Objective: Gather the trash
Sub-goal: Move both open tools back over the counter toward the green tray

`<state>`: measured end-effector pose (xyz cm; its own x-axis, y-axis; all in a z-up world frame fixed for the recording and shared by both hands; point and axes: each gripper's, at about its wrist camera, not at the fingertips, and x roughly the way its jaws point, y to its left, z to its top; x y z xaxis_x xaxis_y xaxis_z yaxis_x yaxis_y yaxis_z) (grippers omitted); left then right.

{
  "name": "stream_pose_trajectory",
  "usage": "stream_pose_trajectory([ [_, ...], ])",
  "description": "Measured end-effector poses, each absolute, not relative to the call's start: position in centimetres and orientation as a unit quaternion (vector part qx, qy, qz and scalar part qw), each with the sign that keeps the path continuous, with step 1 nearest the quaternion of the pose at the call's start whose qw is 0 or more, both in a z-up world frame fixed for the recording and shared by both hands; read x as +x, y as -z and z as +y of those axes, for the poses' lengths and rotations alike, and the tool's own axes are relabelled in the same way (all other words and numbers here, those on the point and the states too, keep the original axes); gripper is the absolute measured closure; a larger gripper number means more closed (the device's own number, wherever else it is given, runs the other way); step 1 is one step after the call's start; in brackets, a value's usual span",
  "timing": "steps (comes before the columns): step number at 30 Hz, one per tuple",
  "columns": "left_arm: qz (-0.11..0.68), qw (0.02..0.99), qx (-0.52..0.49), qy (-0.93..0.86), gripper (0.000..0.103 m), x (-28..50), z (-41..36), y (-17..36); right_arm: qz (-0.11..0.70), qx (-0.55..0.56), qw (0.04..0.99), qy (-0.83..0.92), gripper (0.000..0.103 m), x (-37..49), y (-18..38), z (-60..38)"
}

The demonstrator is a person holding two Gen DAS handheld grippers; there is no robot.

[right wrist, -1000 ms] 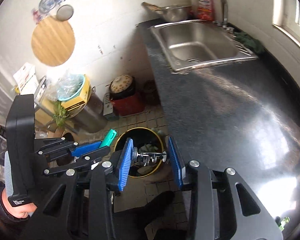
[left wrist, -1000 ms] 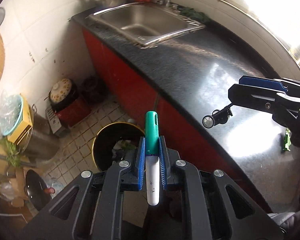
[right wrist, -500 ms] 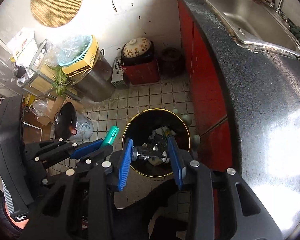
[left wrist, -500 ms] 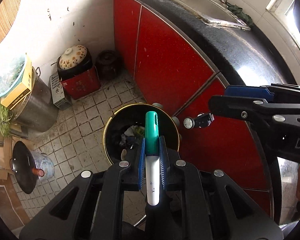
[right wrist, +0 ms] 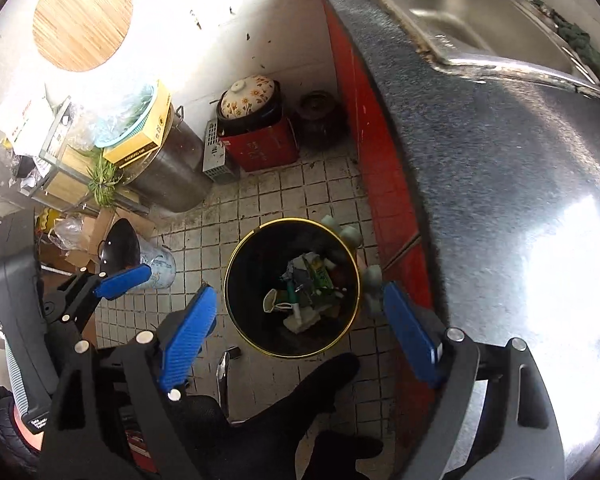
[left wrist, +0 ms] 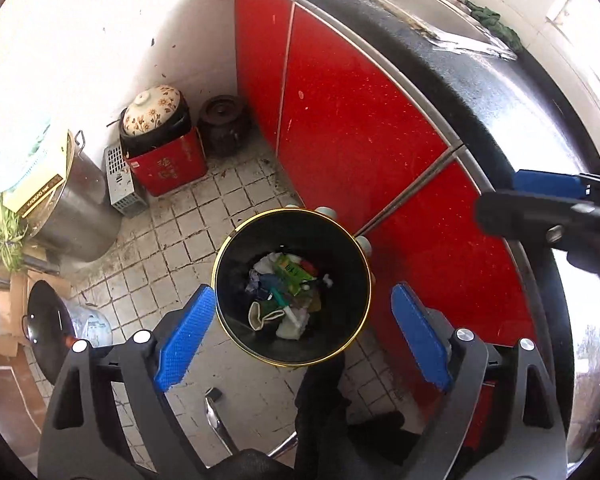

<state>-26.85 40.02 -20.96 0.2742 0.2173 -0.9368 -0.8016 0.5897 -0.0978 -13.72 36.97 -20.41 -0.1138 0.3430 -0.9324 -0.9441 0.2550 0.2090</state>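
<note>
Both claws, left [left wrist: 300,338] and right [right wrist: 298,332], just sprang apart, empty; my marker and trinket dropped into the gold-rimmed black bin [left wrist: 236,240].

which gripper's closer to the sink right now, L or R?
Right. The right gripper hangs open over the trash bin on the side next to the counter holding the sink. The left gripper, also open, is farther out over the floor.

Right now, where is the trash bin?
In both wrist views the trash bin stands on the tiled floor directly below the open grippers, against the red cabinet doors under the counter.
</note>
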Motion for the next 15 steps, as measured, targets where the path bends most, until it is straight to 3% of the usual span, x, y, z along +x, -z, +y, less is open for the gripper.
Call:
stream_pose_trajectory([
  [9, 0.51, 0.8, -0.193, -0.252, 0.016, -18.3, 33.4, 16.4, 0.488, -0.176, 0.719, -0.463, 0.02, -4.8, 11.8, 23.4],
  [15, 0.506, 0.849, -0.104, -0.112, 0.016, -7.9, 22.4, 13.4, 0.477, -0.09, 0.807, -0.336, 0.02, 1.7, 8.4, 8.1],
])
